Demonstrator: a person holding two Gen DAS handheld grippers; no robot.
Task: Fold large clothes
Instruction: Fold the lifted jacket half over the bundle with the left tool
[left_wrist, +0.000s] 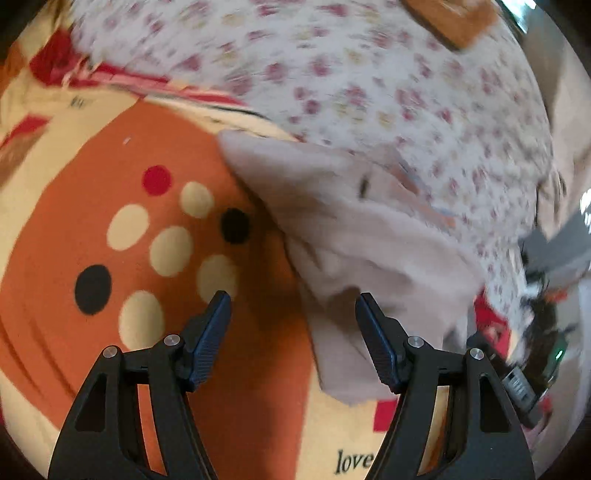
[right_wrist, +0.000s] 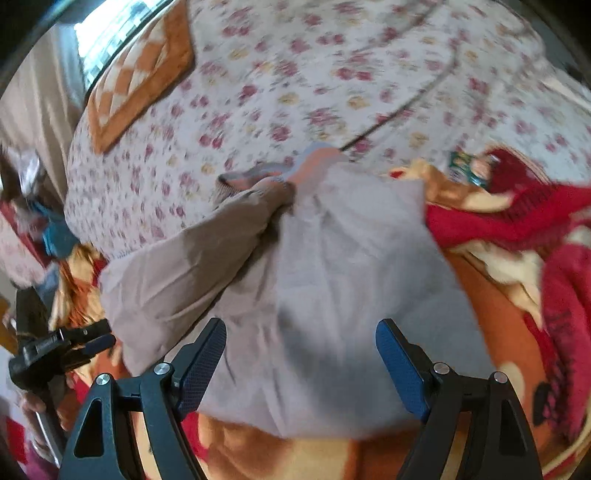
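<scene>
A pale grey-beige garment (left_wrist: 369, 240) lies on an orange dotted blanket (left_wrist: 110, 155), blurred by motion. My left gripper (left_wrist: 292, 299) is open and holds nothing; its left finger hangs over the blanket and its right finger over the garment's near edge. In the right wrist view the same garment (right_wrist: 351, 258) is spread out, with a brownish sleeve (right_wrist: 184, 266) stretched to the left. My right gripper (right_wrist: 301, 328) is open above the garment's near part, with nothing between its pads. The left gripper (right_wrist: 99, 341) shows at that view's left edge, beside the sleeve.
A white floral bedspread (right_wrist: 295, 74) covers the bed beyond the garment. An orange checked cushion (right_wrist: 140, 81) lies at the far left on it. Red knit cloth (right_wrist: 498, 221) is bunched to the garment's right. Clutter sits off the bed's left side.
</scene>
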